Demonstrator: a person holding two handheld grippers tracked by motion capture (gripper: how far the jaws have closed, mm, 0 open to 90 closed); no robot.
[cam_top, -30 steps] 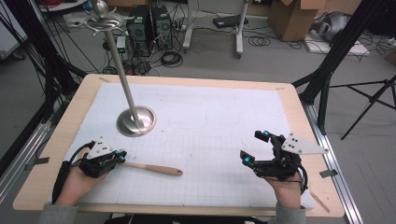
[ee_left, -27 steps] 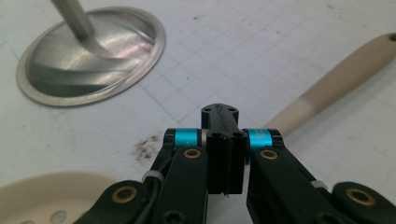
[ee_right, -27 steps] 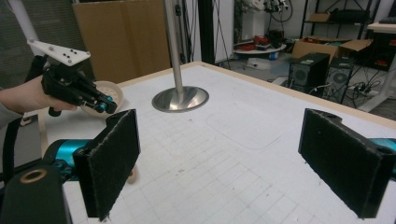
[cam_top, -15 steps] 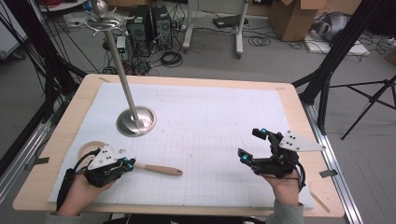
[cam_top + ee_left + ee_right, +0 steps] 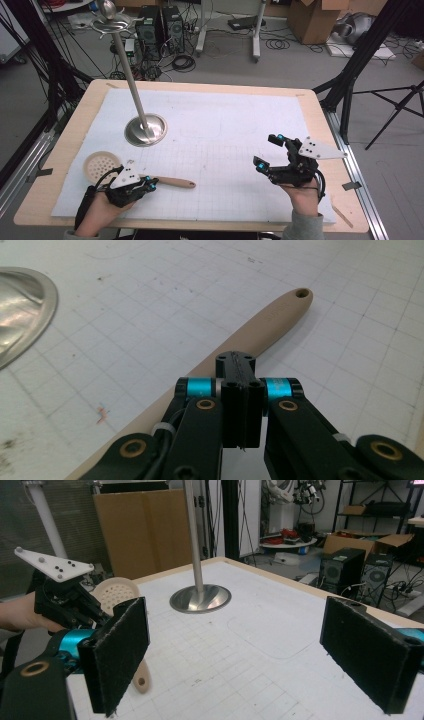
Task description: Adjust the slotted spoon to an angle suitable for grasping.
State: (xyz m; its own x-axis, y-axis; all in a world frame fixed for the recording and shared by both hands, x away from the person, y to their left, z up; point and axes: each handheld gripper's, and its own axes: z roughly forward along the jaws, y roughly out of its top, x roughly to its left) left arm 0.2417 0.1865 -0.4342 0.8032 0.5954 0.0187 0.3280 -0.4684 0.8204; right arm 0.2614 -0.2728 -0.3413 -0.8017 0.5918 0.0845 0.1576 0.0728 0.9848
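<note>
1. Skimmer spoon with a pale beige handle and a round perforated head lies flat on the white gridded mat near the front left corner of the table. Its head points left and its handle end, with a small hanging hole, points toward the table's middle.
2. Left tongs sit directly over the handle, about midway along it. In the left gripper view the two black jaws are pressed together, with the handle running beneath and past them. Whether they pinch the handle or only rest shut on top of it cannot be told.
3. Right tongs are held above the mat at the front right, well apart from the spoon, with jaws spread wide and nothing between them.
4. Metal stand, a tall pole on a round shiny base with hooks at its top, rises behind the spoon on the left half of the mat.
5. Judgement: the step in hand looks like securing the spoon's handle. To do it well, the grip should sit square across the handle's narrow width, near the middle for balance, and lift level so the head does not swing into the stand's base.
</note>
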